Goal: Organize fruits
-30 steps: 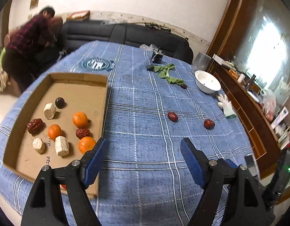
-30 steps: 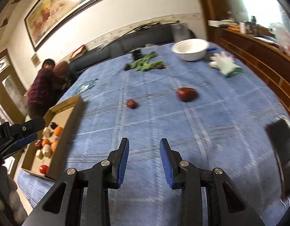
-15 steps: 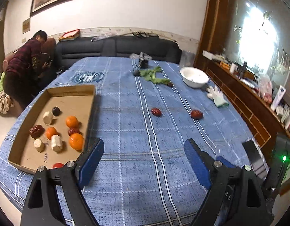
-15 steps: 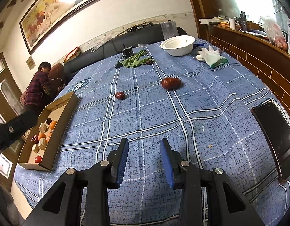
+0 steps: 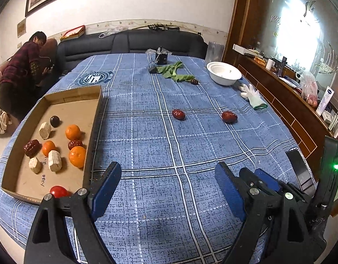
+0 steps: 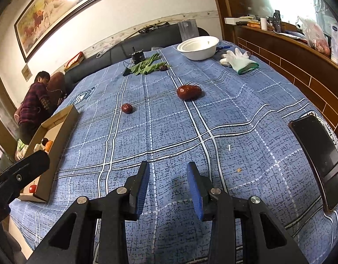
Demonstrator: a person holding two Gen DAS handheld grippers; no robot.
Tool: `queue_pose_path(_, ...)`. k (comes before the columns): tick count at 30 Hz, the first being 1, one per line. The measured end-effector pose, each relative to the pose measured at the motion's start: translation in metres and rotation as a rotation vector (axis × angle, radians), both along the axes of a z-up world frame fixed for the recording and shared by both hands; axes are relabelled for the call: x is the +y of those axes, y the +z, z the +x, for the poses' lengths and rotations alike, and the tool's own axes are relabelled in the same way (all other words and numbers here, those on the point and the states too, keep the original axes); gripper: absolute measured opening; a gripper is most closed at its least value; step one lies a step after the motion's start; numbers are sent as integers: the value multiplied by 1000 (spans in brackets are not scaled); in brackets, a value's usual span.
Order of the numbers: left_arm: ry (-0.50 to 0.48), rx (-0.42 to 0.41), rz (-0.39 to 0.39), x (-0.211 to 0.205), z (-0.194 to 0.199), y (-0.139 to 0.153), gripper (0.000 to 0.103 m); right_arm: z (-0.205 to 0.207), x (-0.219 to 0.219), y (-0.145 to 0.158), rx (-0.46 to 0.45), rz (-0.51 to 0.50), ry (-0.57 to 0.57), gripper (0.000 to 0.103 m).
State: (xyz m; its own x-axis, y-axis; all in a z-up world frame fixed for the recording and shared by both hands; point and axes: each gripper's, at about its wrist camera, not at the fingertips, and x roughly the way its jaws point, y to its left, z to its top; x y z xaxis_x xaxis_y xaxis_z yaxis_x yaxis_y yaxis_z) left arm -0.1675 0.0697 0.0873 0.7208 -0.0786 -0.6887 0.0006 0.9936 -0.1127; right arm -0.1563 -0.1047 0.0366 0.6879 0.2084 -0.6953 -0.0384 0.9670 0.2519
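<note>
A cardboard tray (image 5: 93, 129) at the table's left holds oranges (image 5: 73, 132), red dates, pale chunks and a red tomato (image 5: 58, 191). Two red dates lie loose on the blue checked cloth: one in the middle (image 5: 178, 114) (image 6: 126, 108), a bigger one to its right (image 5: 229, 116) (image 6: 188, 92). My left gripper (image 5: 168, 184) is wide open and empty near the front edge beside the tray. My right gripper (image 6: 168, 183) is open a little and empty, low over the cloth, well short of both dates. The tray also shows in the right wrist view (image 6: 61, 132).
A white bowl (image 5: 224, 74), a white glove (image 5: 253, 98), green leaves (image 5: 173, 71) and a small dark device (image 5: 160, 57) lie at the far side. A black phone (image 6: 320, 151) lies at the right edge. A person crouches by the sofa at left (image 5: 21, 70).
Both grippers have pulled back and risen, so more of the table shows. The jaws keep the same openings. The fruits have not moved.
</note>
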Motion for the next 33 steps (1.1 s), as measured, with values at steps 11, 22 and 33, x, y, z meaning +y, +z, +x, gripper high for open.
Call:
queue_pose_path(11,-4,1,-20,5,7,-3,86,6,1,-2,19,-39,-23,38)
queue_pose_path(22,18,-79,-49,13,-1,4,86,5,8,1,14,-58,-8,38)
queue_pose_path(33,-34,-173,-101,15,-16,25,89,1,9,5,0,-64,-8,38)
